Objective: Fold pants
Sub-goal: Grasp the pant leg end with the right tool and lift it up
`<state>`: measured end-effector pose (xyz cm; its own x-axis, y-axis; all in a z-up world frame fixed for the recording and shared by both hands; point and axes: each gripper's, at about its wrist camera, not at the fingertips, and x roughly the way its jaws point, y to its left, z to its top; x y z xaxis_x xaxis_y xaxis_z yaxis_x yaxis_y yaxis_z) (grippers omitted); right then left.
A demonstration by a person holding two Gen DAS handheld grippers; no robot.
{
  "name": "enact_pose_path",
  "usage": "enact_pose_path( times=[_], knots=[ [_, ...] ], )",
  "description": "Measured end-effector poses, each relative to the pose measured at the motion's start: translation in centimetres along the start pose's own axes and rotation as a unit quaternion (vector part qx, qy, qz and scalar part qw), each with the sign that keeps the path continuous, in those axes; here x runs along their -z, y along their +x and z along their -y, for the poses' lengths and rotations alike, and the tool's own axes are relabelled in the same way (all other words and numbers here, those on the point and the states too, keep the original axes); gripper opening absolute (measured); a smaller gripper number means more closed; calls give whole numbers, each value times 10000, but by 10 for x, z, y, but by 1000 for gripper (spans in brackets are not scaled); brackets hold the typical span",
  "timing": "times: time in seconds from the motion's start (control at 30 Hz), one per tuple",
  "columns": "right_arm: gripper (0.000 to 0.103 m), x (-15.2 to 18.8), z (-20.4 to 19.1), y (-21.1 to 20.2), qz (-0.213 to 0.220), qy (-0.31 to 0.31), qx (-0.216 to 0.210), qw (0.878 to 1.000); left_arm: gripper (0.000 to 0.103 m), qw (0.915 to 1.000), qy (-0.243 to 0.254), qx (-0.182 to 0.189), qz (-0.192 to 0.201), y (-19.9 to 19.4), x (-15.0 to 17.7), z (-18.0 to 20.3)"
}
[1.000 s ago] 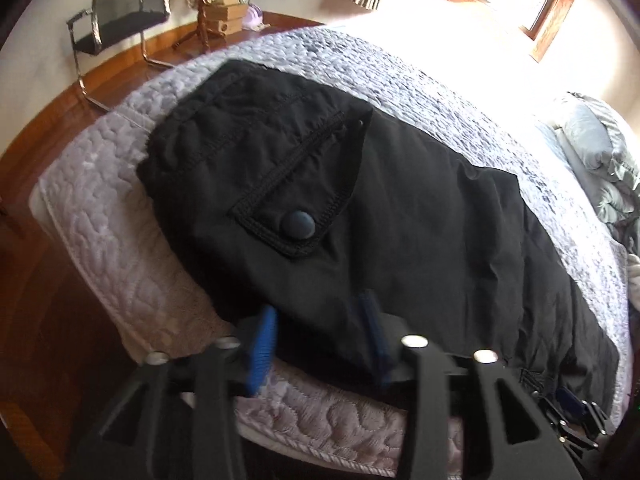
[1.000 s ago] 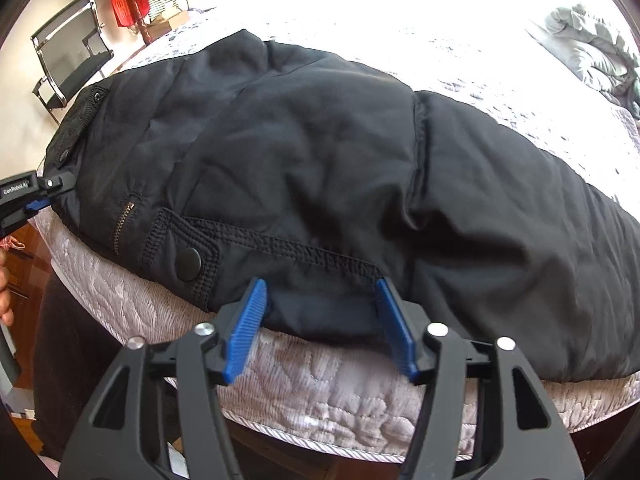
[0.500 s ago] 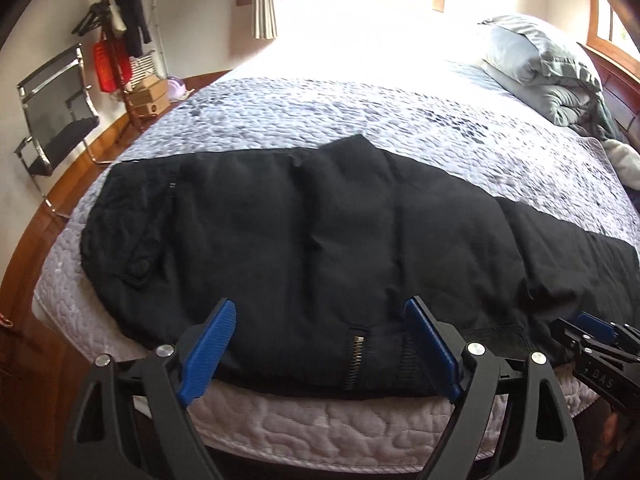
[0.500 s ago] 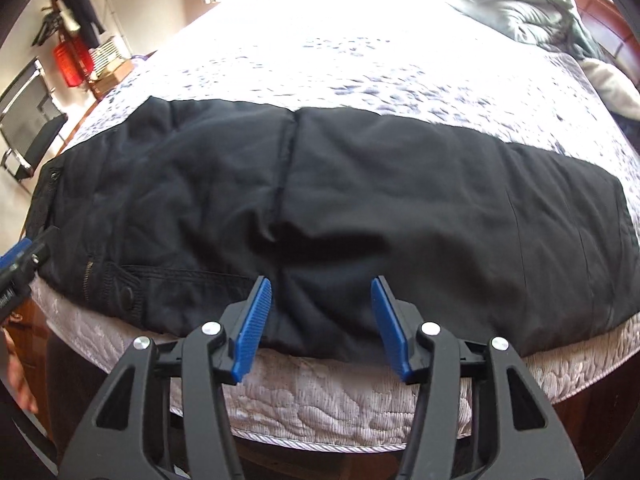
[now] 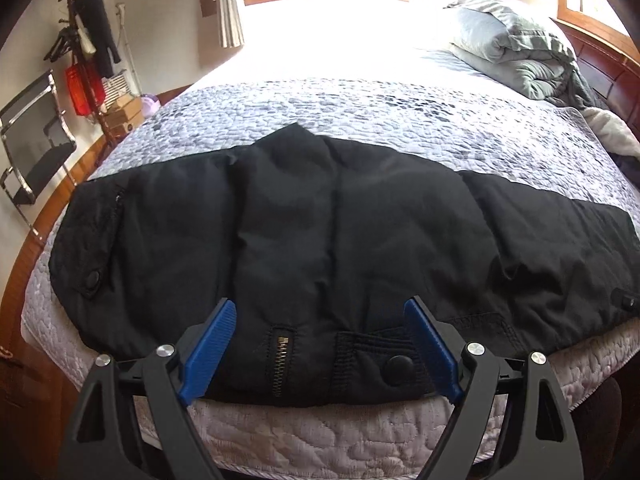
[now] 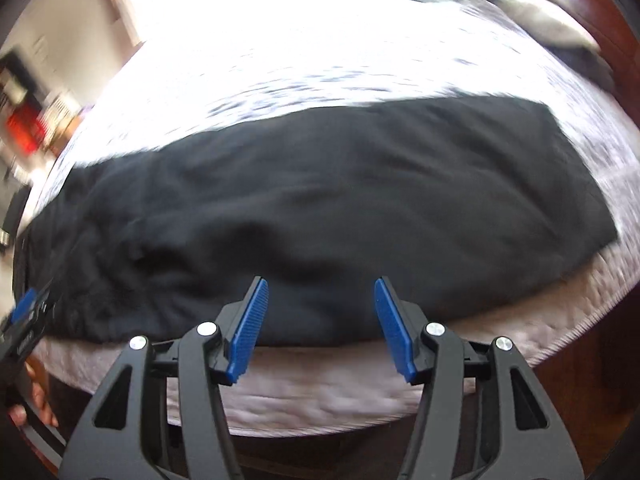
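Black pants (image 5: 320, 240) lie across the near edge of a bed, waist to the left, legs running right. A zipper (image 5: 282, 360) and a snap button (image 5: 400, 366) show at the near edge. My left gripper (image 5: 320, 354) is open, its blue pads either side of the zipper and button, just above the cloth. In the right wrist view the pants (image 6: 320, 208) are blurred. My right gripper (image 6: 320, 326) is open over the near edge of the leg part, empty. The left gripper's tip (image 6: 26, 312) shows at the far left there.
The bed has a grey quilted cover (image 5: 360, 108). A folded grey duvet (image 5: 516, 56) and wooden headboard (image 5: 600, 60) are at the far right. A metal chair (image 5: 32, 144) and a coat stand (image 5: 86, 48) stand on the wooden floor to the left.
Both grippers have swung right along the bed edge. The left one has opened wider and now sits over the zipper and button. The right view is blurred from moving right.
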<state>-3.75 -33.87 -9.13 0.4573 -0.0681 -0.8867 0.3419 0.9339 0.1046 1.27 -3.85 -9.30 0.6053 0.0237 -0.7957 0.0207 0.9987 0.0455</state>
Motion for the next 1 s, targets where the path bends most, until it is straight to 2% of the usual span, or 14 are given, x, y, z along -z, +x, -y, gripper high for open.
enact_pose_path(
  times=[0.1, 0.23, 0.33, 0.5, 0.6, 0.83, 1.0],
  knots=[
    [56, -8, 68, -6, 2, 587, 487, 9971, 87, 9991, 346, 250, -61, 2, -4, 31],
    [56, -13, 139, -6, -3, 1318, 598, 9895, 87, 9951, 815, 560, -92, 3, -8, 77],
    [56, -12, 169, 0, -104, 1539, 662, 9858, 87, 9915, 1105, 675, -118, 6, -10, 110],
    [55, -7, 179, 16, -247, 1687, 446, 9843, 87, 9877, 1354, 762, -164, 14, -11, 153],
    [55, -8, 178, 24, -317, 1660, 486, 9844, 87, 9896, 1179, 766, -312, 24, -12, 168],
    [56, -12, 153, 32, -292, 976, 794, 9916, 87, 9928, 748, 710, -617, 46, -10, 181],
    [59, -13, 177, 37, -124, 1710, 206, 9850, 90, 9933, 671, 682, -644, 53, -7, 181]
  ],
)
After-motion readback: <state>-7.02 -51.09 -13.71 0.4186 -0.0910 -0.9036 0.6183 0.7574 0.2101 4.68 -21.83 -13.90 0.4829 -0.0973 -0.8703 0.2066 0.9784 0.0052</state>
